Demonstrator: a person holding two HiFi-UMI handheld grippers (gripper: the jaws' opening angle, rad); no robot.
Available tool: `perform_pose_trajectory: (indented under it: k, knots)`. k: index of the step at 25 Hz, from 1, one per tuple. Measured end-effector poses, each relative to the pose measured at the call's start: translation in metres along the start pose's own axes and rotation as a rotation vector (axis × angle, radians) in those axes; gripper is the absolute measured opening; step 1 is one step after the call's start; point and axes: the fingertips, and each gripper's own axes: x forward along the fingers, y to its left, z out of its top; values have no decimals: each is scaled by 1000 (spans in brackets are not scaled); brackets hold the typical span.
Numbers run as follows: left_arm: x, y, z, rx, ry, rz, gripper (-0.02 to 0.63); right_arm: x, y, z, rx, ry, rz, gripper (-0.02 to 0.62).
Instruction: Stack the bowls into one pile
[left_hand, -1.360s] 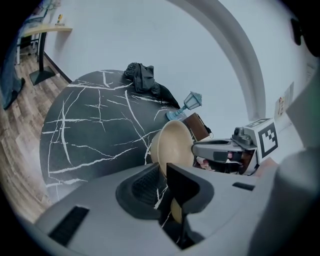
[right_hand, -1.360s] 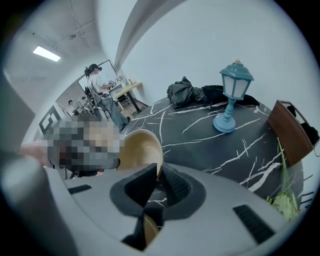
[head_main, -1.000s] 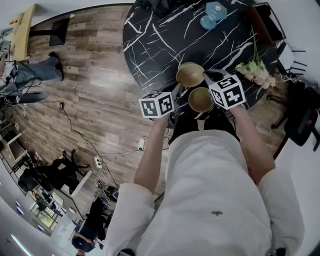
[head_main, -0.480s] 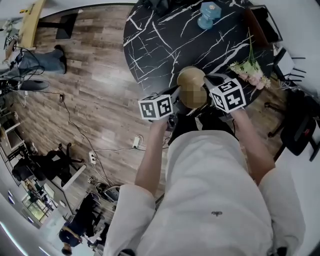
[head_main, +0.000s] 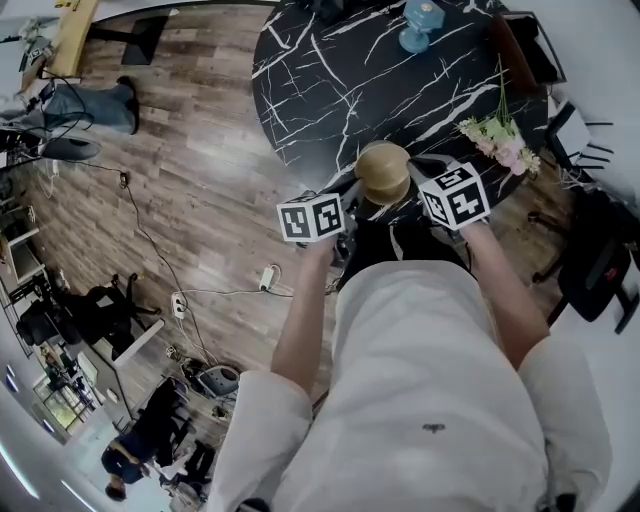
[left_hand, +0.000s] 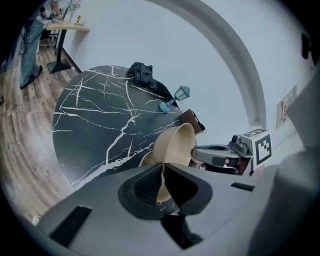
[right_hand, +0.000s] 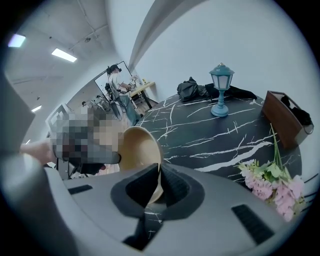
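Two tan bowls hang together over the near edge of the black marble table, one overlapping the other so they read as a single shape in the head view. My left gripper is shut on a bowl's rim; in the left gripper view that bowl tilts up from the jaws, with the second bowl showing just below and behind it. My right gripper is shut on a bowl rim from the opposite side. Which bowl lies uppermost I cannot tell.
A blue lantern and a brown box stand at the table's far side. Pink flowers lie near its right edge. A dark chair is to the right, and wooden floor with cables to the left.
A second ago the two bowls sat apart side by side. They have since come together and overlap, with both grippers drawn closer in.
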Motion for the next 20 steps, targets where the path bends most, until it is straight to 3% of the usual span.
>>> perform_pose_trajectory:
  k: [20]
  knots:
    - [-2,5,-36,-53,20,-16,21,4,10,-42,23,58,2,25]
